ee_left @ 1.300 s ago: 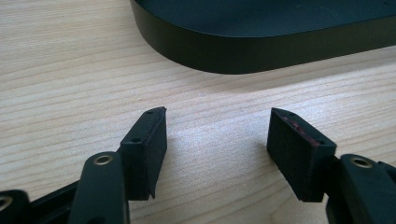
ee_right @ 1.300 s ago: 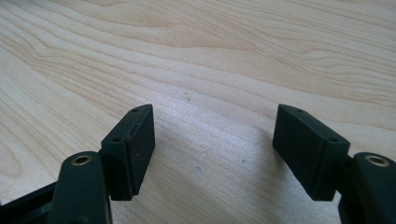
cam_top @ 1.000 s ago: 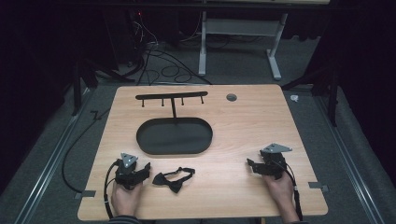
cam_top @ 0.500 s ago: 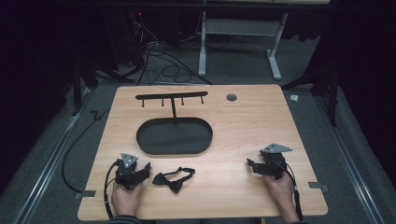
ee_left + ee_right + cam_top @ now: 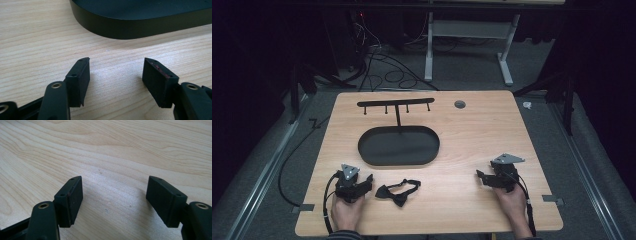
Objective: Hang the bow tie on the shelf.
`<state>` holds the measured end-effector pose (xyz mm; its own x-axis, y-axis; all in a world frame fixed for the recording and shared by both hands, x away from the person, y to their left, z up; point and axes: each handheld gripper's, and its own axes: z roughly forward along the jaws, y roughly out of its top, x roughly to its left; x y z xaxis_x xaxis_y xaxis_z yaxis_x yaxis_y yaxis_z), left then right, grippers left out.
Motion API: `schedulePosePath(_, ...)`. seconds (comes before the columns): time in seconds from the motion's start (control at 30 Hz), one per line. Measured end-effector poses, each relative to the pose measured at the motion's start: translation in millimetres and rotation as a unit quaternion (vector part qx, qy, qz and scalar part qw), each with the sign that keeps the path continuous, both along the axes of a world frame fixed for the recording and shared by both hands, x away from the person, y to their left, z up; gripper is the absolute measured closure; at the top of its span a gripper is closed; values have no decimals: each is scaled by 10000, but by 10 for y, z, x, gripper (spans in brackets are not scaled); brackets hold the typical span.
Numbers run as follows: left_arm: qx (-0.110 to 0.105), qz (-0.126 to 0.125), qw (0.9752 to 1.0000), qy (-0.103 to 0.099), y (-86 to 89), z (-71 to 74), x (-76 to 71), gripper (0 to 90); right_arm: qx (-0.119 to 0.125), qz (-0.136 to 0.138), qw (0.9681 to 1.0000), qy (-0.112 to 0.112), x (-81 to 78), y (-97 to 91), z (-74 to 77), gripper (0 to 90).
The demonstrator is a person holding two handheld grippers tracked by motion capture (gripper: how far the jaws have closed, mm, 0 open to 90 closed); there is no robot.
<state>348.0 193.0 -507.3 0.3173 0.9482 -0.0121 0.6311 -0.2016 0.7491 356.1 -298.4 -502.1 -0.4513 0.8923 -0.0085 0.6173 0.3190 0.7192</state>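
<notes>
Both hand-held grippers rest low on the pale wooden table (image 5: 472, 130), jaws spread and empty. The small black fabric bow tie (image 5: 398, 191) lies flat near the front edge, just beside the left gripper (image 5: 368, 181) and apart from it; the right gripper (image 5: 479, 176) sits well apart on the other side. In front of the left gripper lies the black oval tray (image 5: 140, 27), from which a black T-shaped hanging stand with pegs (image 5: 395, 105) rises.

The step in hand is judged to be the pick-up of the bow tie. It is best done by bringing the nearer left gripper across and closing on the central knot, not on the thin strap, which would slip.

The tie's long axis runs roughly left to right, slightly oblique; the bow faces the left gripper, and the strap loop (image 5: 412, 184) trails toward the table's middle.
</notes>
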Motion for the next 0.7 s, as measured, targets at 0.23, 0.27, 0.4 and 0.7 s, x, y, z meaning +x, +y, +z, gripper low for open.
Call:
schedulePosePath(0.23,36,-36,9999,129,-1,30,12,413,0,3,10000,6,0,-1,1,312)
schedulePosePath(0.27,36,-36,9999,129,-1,30,12,418,0,3,10000,6,0,-1,1,312)
schedulePosePath(0.4,30,-80,9999,131,13,58,-18,419,0,2,10000,0,0,0,0,312)
schedulePosePath(0.7,81,-320,9994,-61,-53,254,-93,431,-1,6,10000,-1,0,1,0,312)
